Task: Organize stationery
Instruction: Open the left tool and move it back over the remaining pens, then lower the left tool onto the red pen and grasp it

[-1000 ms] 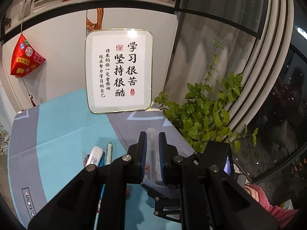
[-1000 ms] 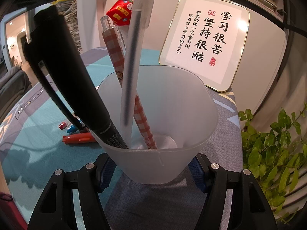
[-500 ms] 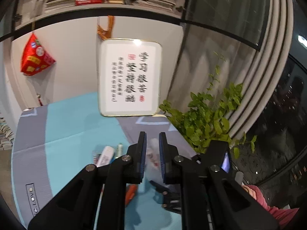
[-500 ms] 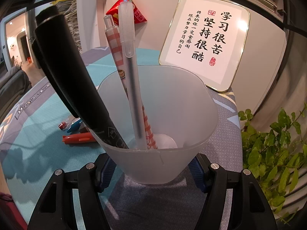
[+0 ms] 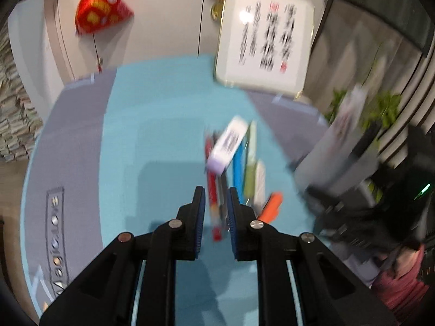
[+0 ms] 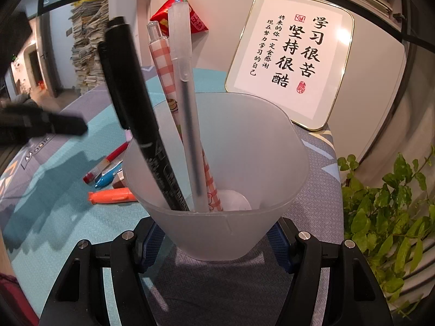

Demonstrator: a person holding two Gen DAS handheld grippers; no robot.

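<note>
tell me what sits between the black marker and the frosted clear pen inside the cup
In the right wrist view, a pink checked pen stands between the black marker and the frosted clear pen, all three leaning in the frosted cup that the right gripper clamps.

Three pens (image 6: 187, 125) in cup (image 6: 244, 233), loose pens (image 6: 111, 196) left of it — framed sign (image 6: 291, 59) behind

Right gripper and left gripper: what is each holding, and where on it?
Right gripper clamps the frosted cup low on its sides. Left gripper holds nothing.
</note>
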